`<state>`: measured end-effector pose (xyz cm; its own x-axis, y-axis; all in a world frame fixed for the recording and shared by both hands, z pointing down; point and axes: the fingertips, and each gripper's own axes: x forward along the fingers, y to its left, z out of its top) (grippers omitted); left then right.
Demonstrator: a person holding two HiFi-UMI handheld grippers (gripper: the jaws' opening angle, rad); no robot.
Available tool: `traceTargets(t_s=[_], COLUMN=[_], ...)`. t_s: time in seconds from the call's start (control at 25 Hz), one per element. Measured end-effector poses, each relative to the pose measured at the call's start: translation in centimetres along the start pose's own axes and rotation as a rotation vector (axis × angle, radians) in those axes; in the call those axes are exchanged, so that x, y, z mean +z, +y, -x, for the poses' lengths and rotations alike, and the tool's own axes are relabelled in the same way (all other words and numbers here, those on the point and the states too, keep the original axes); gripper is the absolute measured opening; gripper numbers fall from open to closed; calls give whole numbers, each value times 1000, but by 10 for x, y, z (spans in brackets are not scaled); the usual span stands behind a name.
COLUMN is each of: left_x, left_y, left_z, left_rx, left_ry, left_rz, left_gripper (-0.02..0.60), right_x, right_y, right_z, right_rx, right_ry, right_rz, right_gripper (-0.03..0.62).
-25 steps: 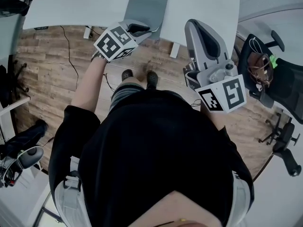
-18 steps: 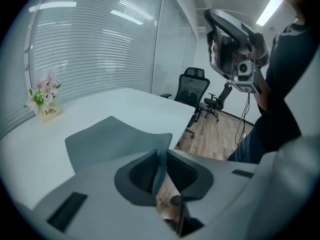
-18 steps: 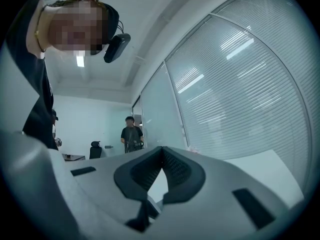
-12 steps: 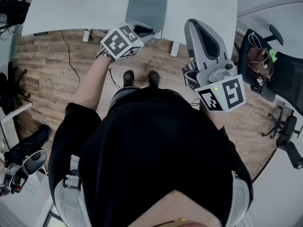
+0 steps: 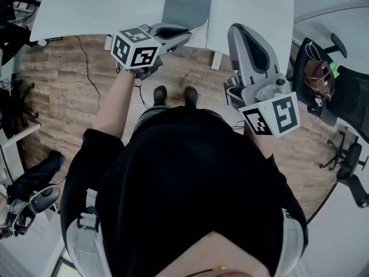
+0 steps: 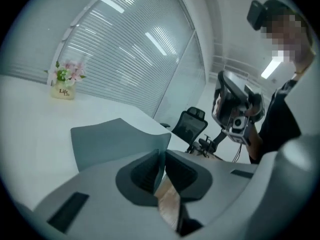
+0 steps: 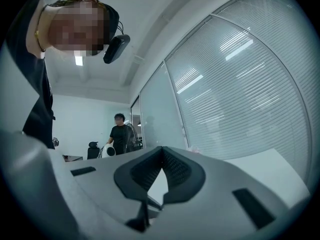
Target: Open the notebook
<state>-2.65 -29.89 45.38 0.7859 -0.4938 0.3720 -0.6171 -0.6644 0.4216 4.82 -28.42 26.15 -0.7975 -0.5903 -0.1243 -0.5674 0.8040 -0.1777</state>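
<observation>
Notebook on table, near front edge; office chair right.

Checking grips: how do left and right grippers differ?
The left gripper has fingers just tightened on the notebook cover at the table edge; the right gripper is away from it, fingers shut on nothing. The left gripper tilts down; the right gripper points roughly level. Both are grey.
</observation>
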Motion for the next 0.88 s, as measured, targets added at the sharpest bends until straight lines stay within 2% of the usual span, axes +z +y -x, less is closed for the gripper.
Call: traceTargets(t_s=[0.24, 0.44, 0.56, 0.68, 0.76, 0.88], left_x=[25, 36, 34, 25, 17, 0], left_y=[5, 17, 33, 45, 55, 68], left_z=[32, 71, 103, 132, 148, 163], left_rx=[-36, -57, -20, 21, 77, 153], left_ry=[-259, -523, -705, -883, -943, -948], left_rz=[176, 350, 471, 629, 669, 689], left_gripper=[47, 47, 46, 46, 44, 43], right_x=[-1, -3, -6, -8, -9, -13], right_y=[15, 27, 35, 44, 50, 61], right_z=[-14, -24, -31, -38, -43, -53], right_rx=[14, 23, 33, 51, 65, 87], right_ry=[0, 5, 11, 17, 18, 23], right_rz=[7, 9, 10, 11, 12, 13], right_gripper=[3, 3, 3, 3, 3, 3])
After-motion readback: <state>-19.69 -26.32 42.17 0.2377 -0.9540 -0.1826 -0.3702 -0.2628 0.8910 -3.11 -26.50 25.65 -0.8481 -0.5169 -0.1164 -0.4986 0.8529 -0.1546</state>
